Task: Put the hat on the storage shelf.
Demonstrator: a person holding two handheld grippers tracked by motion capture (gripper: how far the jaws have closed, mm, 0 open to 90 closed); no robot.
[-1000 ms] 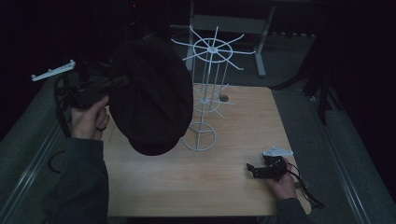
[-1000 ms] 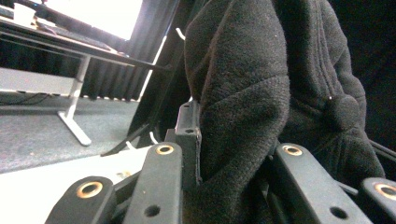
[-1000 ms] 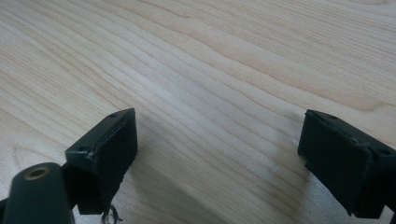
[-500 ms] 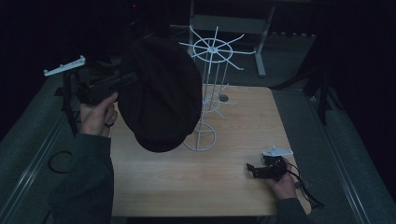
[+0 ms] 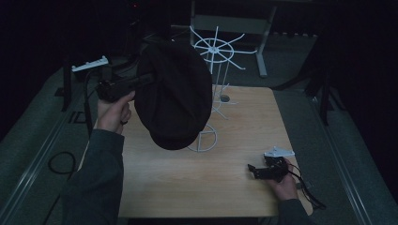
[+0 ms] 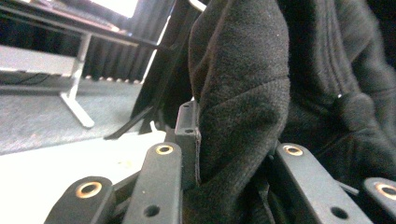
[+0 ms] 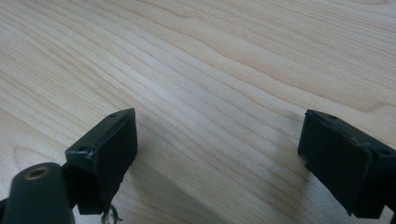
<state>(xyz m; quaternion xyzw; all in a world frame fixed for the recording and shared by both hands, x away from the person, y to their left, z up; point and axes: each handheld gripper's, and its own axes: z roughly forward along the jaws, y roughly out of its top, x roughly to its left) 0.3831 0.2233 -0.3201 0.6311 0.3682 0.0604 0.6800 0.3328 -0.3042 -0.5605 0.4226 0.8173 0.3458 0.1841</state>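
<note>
Black cap (image 5: pixel 173 96) hangs clamped in left tongs (image 6: pixel 224 154); right tongs (image 7: pixel 217 154) gape over table (image 5: pixel 234 187)

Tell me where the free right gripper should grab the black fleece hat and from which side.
Grip the black fleece hat at its hanging lower rim, from the right gripper's side. The left gripper already pinches the upper left edge, and the white wire rack stands behind.
</note>
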